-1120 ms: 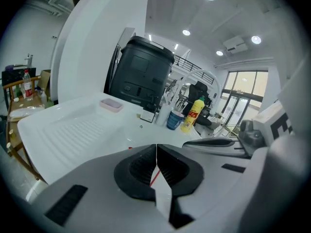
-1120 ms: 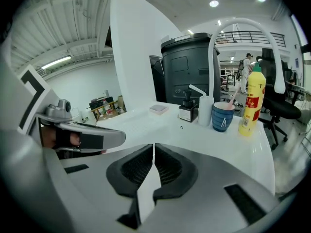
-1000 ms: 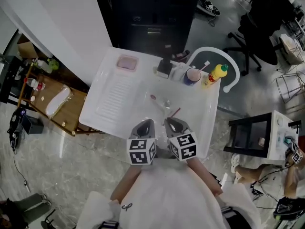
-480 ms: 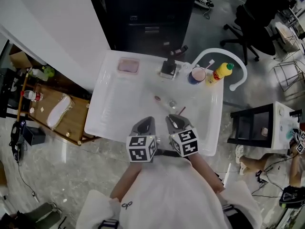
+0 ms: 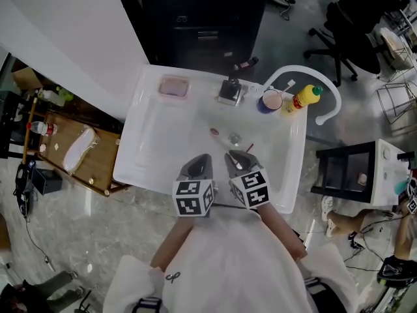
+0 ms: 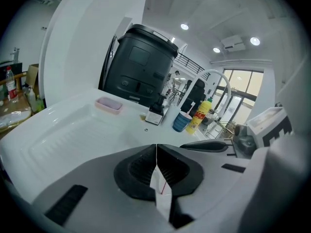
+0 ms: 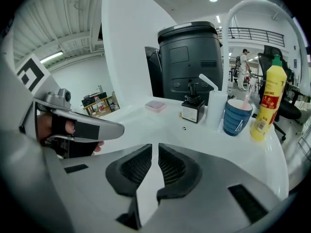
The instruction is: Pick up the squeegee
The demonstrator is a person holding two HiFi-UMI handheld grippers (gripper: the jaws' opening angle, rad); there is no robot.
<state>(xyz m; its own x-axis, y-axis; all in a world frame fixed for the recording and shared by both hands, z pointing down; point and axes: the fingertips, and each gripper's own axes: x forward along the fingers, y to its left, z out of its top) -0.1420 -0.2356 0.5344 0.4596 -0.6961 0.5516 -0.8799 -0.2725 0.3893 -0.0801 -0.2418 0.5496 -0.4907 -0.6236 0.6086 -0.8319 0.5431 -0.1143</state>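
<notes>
Grey ribbed pads met in both gripper views. The left gripper (image 6: 156, 148) had its jaws pressed together with nothing caught between them. The right gripper (image 7: 154, 147) was closed to the thinnest slit and was also empty. In the head view both hung side by side over the near edge of the white basin unit (image 5: 153, 145), just ahead of the person's white top (image 5: 228, 259). A hand in a dark glove (image 7: 62, 136) gripped the left tool's handle at nine o'clock in the right gripper view. A thin red stick (image 5: 249, 148) lay on the white surface at about one o'clock from the right gripper's tip, close to it but not touching. It may have been the squeegee's handle, but it was too small to tell for sure, and neither gripper was in contact with it. Beyond it at twelve o'clock sat the drain (image 5: 234, 137). Along the far rim stood a pink soap dish (image 5: 173, 87) at eleven o'clock and a black bottle (image 5: 230, 91) at twelve. A blue cup (image 5: 270, 101) and a yellow bottle (image 5: 303, 99) stood at one o'clock under a curved white pipe (image 5: 293, 68). Behind the unit stood a dark cabinet (image 5: 202, 31).
</notes>
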